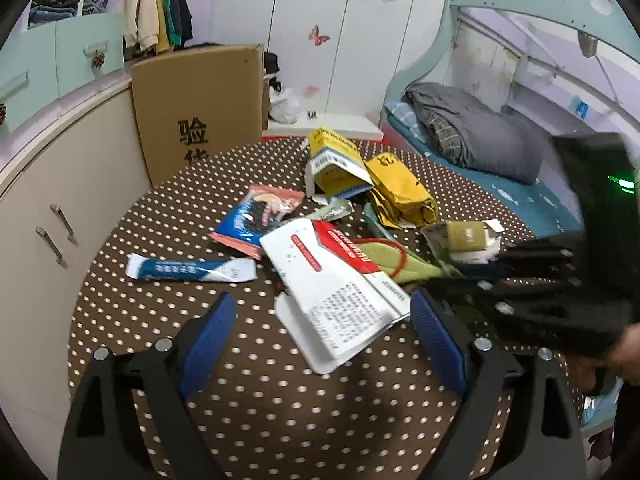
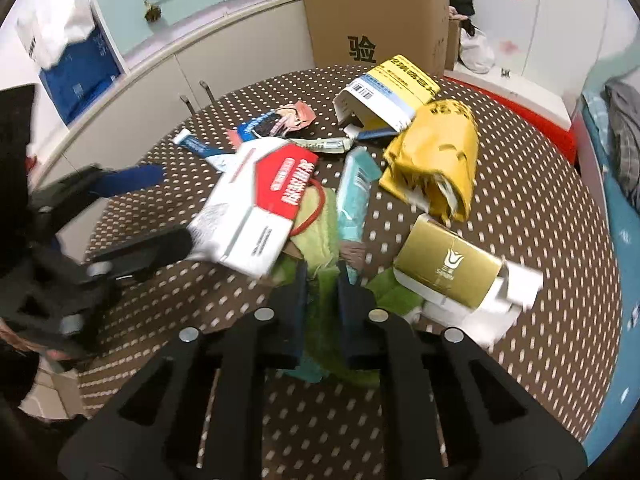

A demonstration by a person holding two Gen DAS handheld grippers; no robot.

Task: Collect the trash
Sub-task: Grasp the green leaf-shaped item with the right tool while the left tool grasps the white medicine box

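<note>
"Two tongs, one heap. What does each have?"

"My right gripper (image 2: 322, 280), lower centre of its view, is pinched narrow on the green cloth bag (image 2: 320, 224), so I can lift it out from under the pile."

"And the left?"

"My left gripper (image 1: 322, 330) stands wide and holds nothing, straddling the red-and-white box (image 1: 332, 280) at mid-frame, probably to take it next."

"Where is the rest of the trash?"

"Spread on the dotted tablecloth (image 1: 260, 400): yellow packet (image 2: 436, 160) upper right, gold box (image 2: 448, 264) beside my right gripper."
</note>
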